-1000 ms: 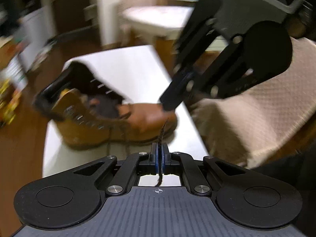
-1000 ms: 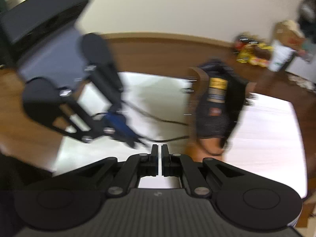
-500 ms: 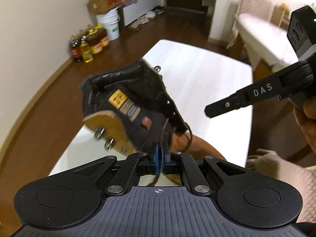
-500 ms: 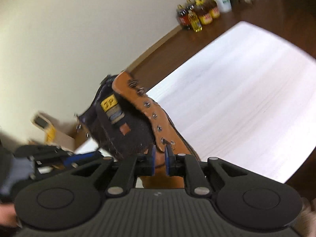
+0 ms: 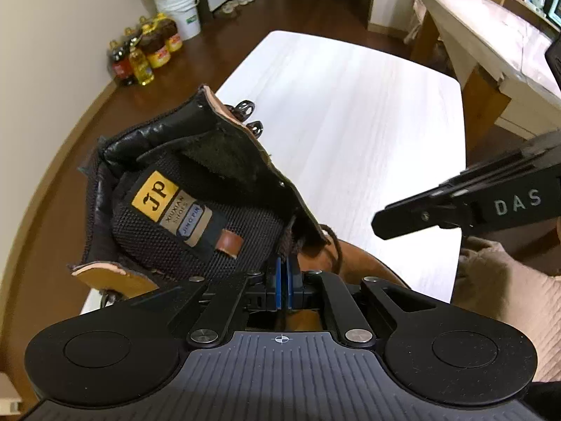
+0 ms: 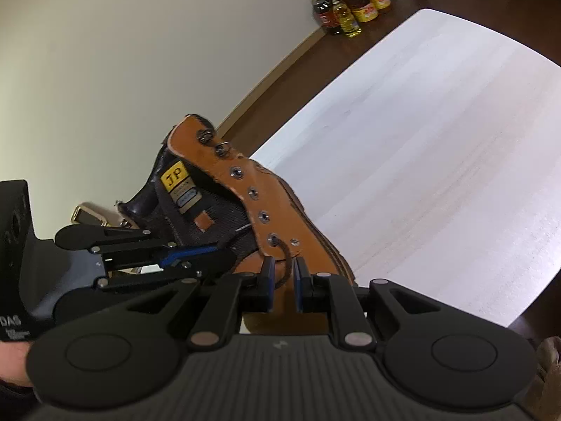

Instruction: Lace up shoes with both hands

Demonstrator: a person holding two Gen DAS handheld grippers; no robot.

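A tan leather boot (image 5: pixel 354 263) with a black mesh tongue and a yellow label stands on the white table (image 5: pixel 368 105), toe towards me. My left gripper (image 5: pixel 284 277) is over the lower tongue, shut on a dark brown lace (image 5: pixel 288 245). The right gripper (image 5: pixel 380 226) reaches in from the right, side-on. In the right wrist view the boot (image 6: pixel 252 189) shows its row of eyelets. A lace (image 6: pixel 284 263) leaves the lowest eyelet and passes between the parted pads of my right gripper (image 6: pixel 282 280) without being pressed. My left gripper (image 6: pixel 224 251) points in from the left, shut.
Oil bottles (image 5: pixel 147 56) and a white bucket (image 5: pixel 180 10) stand on the wooden floor by the wall. A second table (image 5: pixel 491 35) is at the far right. A beige quilted cloth (image 5: pixel 498 280) lies beside the near right table edge (image 6: pixel 519 315).
Both grippers swung round and came in over the boot's tongue end. The right jaws went from shut to parted around a lace. The left stayed shut on its lace.
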